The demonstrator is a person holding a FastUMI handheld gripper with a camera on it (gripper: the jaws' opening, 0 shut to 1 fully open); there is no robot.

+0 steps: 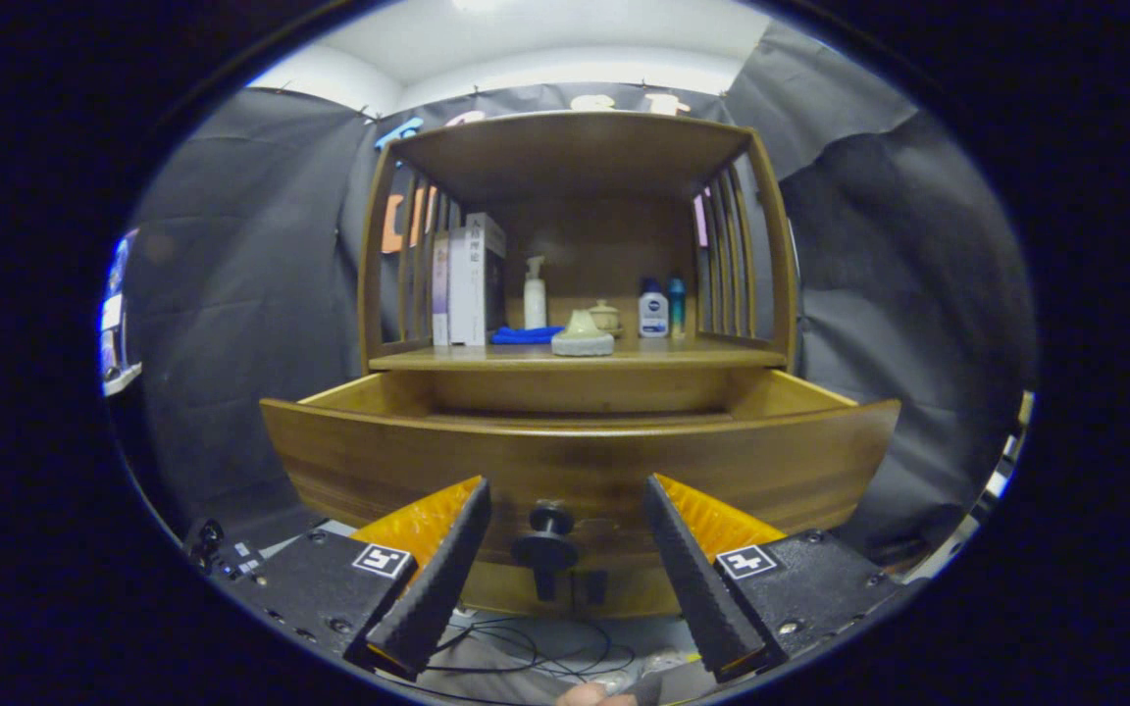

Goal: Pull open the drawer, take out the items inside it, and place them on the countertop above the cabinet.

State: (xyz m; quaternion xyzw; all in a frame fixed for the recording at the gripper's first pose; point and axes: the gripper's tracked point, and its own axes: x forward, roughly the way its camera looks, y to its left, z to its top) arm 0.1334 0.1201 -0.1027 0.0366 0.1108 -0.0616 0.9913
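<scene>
Nearest — gripper (pixel 565 505) spread wide, fingers apart and holding nothing, one finger to either side of the drawer knob (pixel 547 534) without touching it. Below the fingers, loose cables (pixel 545 652) on the floor.

Just ahead, drawer (pixel 580 461) already pulled out of the cabinet, its curved front panel facing the fingers and its side walls running back to the cabinet body. So, opening step judged done. Inside of the drawer hidden behind the tall front panel — cannot tell what lies there, or whether anything does.

Beyond and above, countertop (pixel 575 358) over the drawer, under a slatted wooden hutch (pixel 575 147). Standing on it: books (pixel 467 279) upright by the left slats, a blue cloth (pixel 526 334) lying beside them, a white pump bottle (pixel 535 292) behind the cloth, a pale domed lid-like piece (pixel 583 335) near the front edge, a small lidded jar (pixel 605 315) behind it, then a white bottle (pixel 653 309) and a slim teal one (pixel 676 306) toward the right slats. Cannot tell whether any of these came from the drawer.

Left to do, by judgement: rise over the front panel, look into the drawer, lift out whatever remains and set it on the free stretches of countertop.
</scene>
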